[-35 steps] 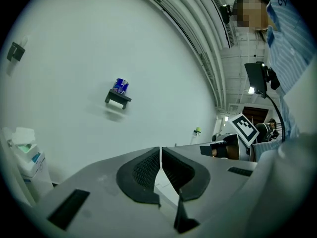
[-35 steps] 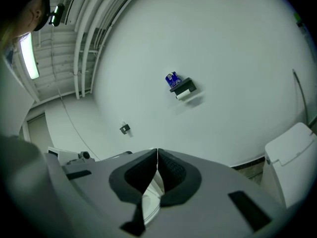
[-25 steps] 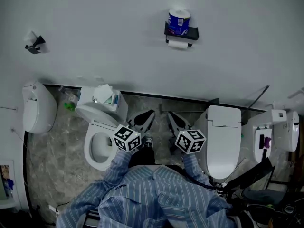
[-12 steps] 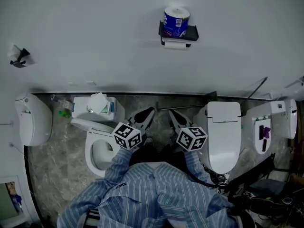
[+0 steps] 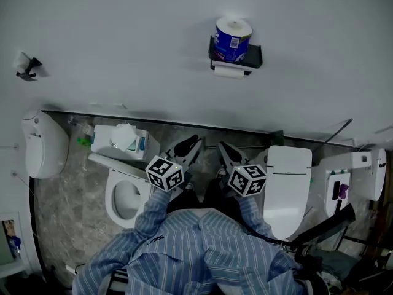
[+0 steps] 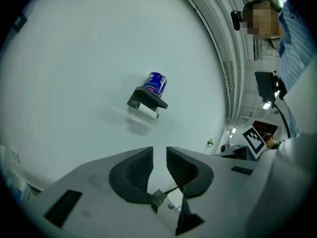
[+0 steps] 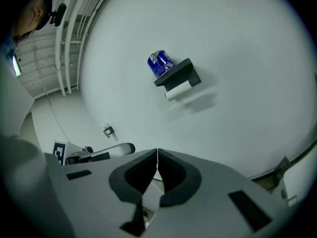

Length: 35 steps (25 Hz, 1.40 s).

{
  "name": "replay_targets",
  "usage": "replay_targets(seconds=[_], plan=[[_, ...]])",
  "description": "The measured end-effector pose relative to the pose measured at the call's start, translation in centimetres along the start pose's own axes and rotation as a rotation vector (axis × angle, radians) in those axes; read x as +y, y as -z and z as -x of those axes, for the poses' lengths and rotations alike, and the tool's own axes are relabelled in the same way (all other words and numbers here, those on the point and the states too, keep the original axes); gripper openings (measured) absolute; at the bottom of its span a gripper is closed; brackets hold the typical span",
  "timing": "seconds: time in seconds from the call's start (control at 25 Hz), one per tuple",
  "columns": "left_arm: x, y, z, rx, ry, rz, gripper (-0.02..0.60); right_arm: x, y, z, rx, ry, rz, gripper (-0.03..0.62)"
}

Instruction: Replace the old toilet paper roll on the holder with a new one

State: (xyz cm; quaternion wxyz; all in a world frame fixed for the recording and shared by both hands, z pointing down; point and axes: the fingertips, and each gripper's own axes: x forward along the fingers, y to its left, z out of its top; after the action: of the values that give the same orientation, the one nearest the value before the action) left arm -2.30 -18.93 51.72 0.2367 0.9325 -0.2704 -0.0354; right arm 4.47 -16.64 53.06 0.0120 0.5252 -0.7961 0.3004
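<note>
Holder: a black wall bracket (image 5: pixel 255 55) with a small shelf on top, fixed to the pale wall (image 5: pixel 123 35) well above the floor.
Old roll: the thin white roll (image 5: pixel 229 71) hangs under the shelf, on the bracket.
New roll: the blue-wrapped roll (image 5: pixel 233 37) stands upright on the shelf, directly above the old one.
Left gripper: the left gripper (image 6: pixel 159 150) is held out about level towards the wall, well short of the holder. Its jaws have just been opening and stand a narrow gap apart, with nothing between them.
Right gripper: the right gripper (image 7: pixel 157 151) sits just beside the left one, tipped slightly downward, jaws pressed together on nothing.
Person: striped sleeves (image 5: pixel 202 251) reach forward from the bottom edge of the head view.
Floor: an open toilet (image 5: pixel 123 198) lies to the left of the grippers and a toilet with its lid down (image 5: pixel 286 183) to the right.
</note>
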Motion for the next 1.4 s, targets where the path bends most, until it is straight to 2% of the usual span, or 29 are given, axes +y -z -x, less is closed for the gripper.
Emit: replay_targets(seconds=[0.08,0.32,0.48,0.68,0.8,1.08,1.28,1.4], plan=[[0.1,-0.4,-1.7,-0.003,-0.004,0.014,0.096,-1.2,-1.3,-0.4,0.007,-0.019,0.012,0.006],[0.8,-2.0,-7.2,-0.026,-0.025,0.063,0.109,-4.7,-4.7,-1.1,0.022,-0.064,0.036,0.006],[2.1,-3.9,-11.0,-0.037,-0.027,0.092,0.153,-7.1,-6.0,-1.4,0.043,-0.083,0.043,0.006],[3.3,-6.8,-14.7,-0.1,-0.037,0.147,0.244,-9.1,-7.3,-2.0,0.059,-0.116,0.048,0.006],[4.1,-8.4,-16.2,-0.151,-0.044,0.192,0.252,-9.8,-8.0,-2.6,0.063,-0.14,0.05,0.006],[6.3,-10.2,-18.2,-0.27,-0.043,0.401,0.253,-10.8,-8.8,-3.2,0.075,-0.174,0.043,0.006],[6.7,-11.5,-19.2,-0.328,-0.025,0.475,0.253,-12.0,-9.2,-3.2,0.072,-0.175,0.026,0.006],[7.5,-11.9,-19.8,-0.357,-0.041,0.515,0.253,-12.7,-9.0,-2.9,0.076,-0.168,0.014,0.006]])
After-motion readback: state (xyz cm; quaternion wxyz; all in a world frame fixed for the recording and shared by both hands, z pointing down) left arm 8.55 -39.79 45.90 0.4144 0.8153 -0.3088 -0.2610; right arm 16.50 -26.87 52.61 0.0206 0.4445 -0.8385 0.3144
